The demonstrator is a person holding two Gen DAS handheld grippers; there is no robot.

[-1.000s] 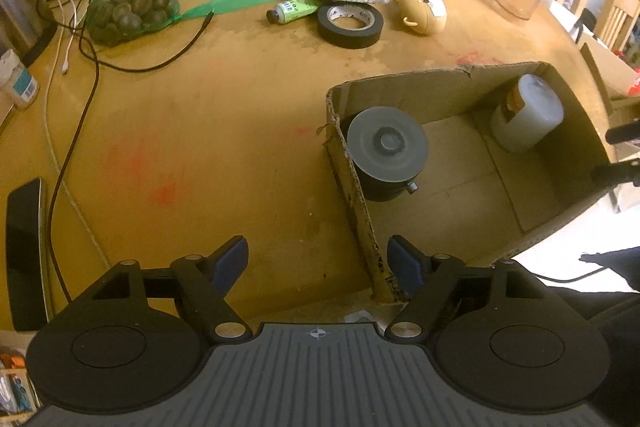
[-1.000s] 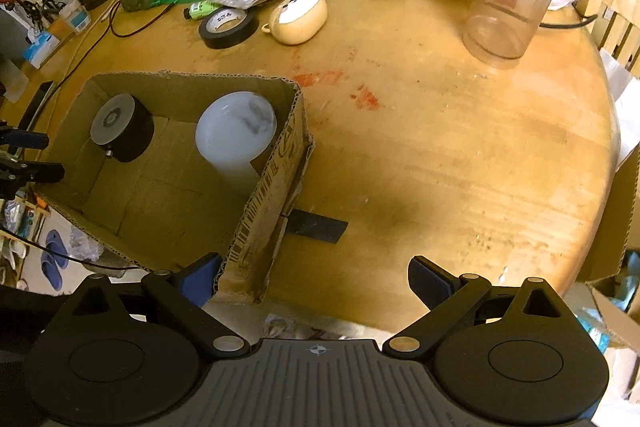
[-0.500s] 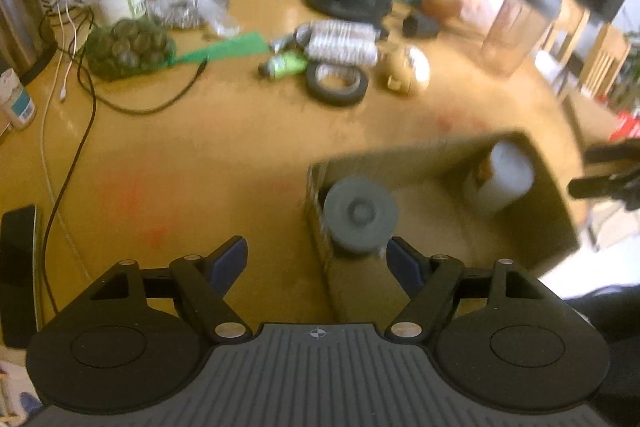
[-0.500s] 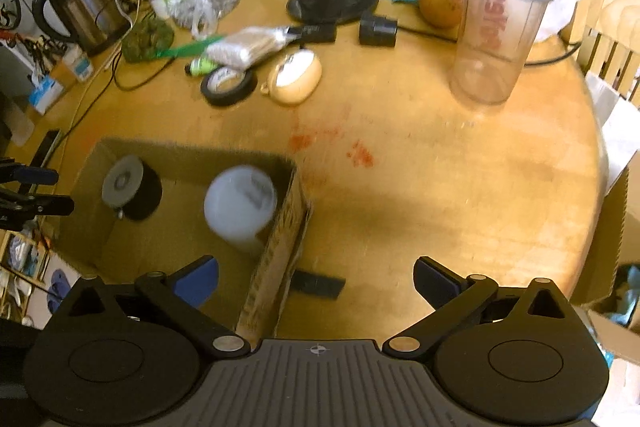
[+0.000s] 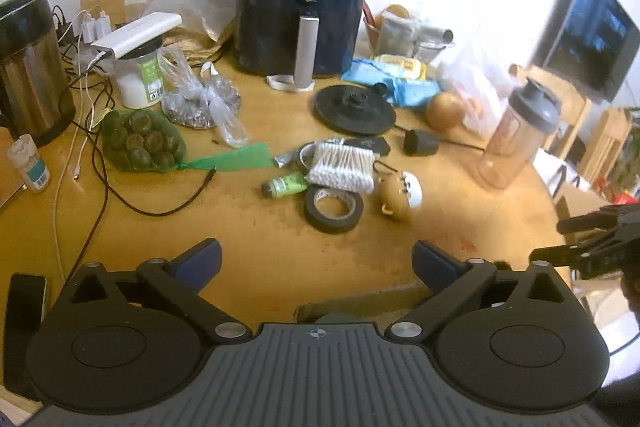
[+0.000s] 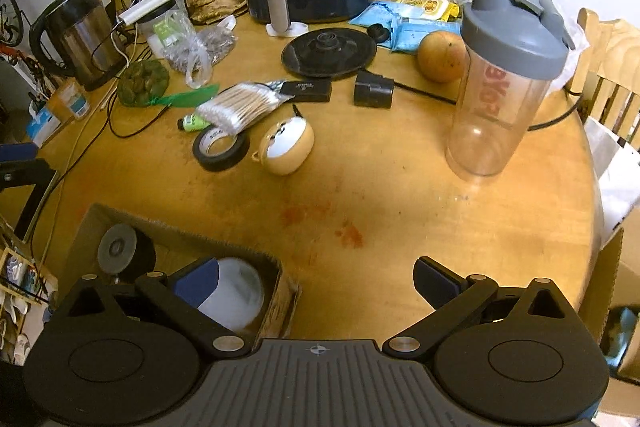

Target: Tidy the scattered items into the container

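Observation:
The cardboard box [image 6: 286, 293] sits at the table's near edge and holds a black cylinder [image 6: 120, 251] and a white jar [image 6: 236, 293]; only its rim [image 5: 360, 303] shows in the left wrist view. Scattered beyond it are a roll of black tape [image 5: 334, 207] [image 6: 220, 147], a tan round case [image 5: 400, 195] [image 6: 286, 147], a pack of cotton swabs [image 5: 344, 167] [image 6: 240, 105] and a small green tube [image 5: 284, 185] [image 6: 192, 123]. My left gripper [image 5: 316, 259] is open and empty above the box. My right gripper [image 6: 316, 279] is open and empty over the box's right corner.
A clear shaker bottle [image 6: 504, 75] stands at the right, with a black adapter [image 6: 372, 91] and an orange fruit [image 6: 440, 57] behind. A dark air fryer [image 5: 304, 7], a kettle [image 5: 28, 67], a net of green fruit [image 5: 140, 143] and cables [image 5: 100, 171] fill the back and left.
Both grippers have tilted up and drawn back: the box has dropped to the bottom of both views and the far clutter and air fryer have come into view. Both stay open.

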